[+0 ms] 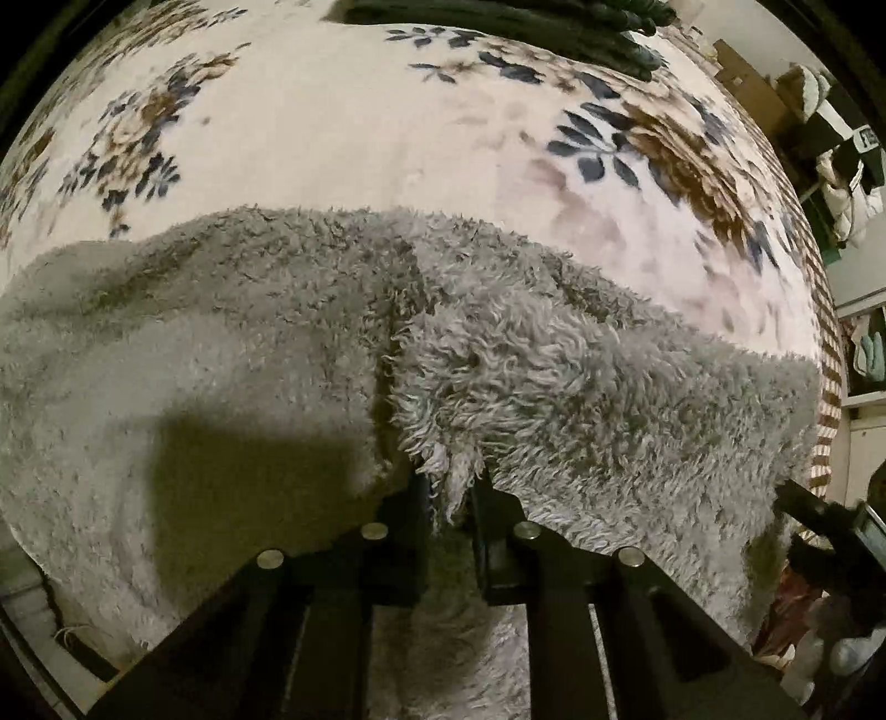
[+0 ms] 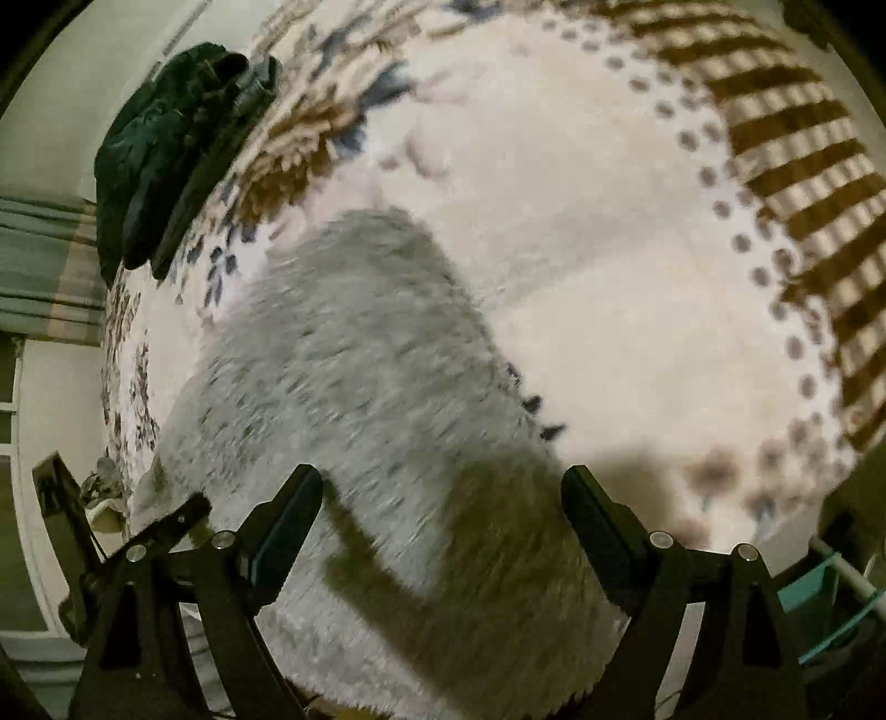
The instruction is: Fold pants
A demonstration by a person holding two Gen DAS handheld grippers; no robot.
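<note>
Fluffy grey pants (image 1: 498, 376) lie spread on a cream floral blanket (image 1: 343, 133). In the left wrist view my left gripper (image 1: 451, 498) is shut on a fold of the pants' near edge, with fleece bunched between the fingers. In the right wrist view the same pants (image 2: 365, 376) stretch away from me, blurred. My right gripper (image 2: 443, 498) is open wide above them, its fingers (image 2: 299, 498) apart and holding nothing. The right gripper also shows at the right edge of the left wrist view (image 1: 814, 509).
A pile of dark green clothes (image 2: 166, 160) sits at the blanket's far edge, also visible in the left wrist view (image 1: 531, 22). The blanket has a brown striped border (image 2: 803, 166). Shelves and clutter (image 1: 853, 166) stand beyond the bed's right side.
</note>
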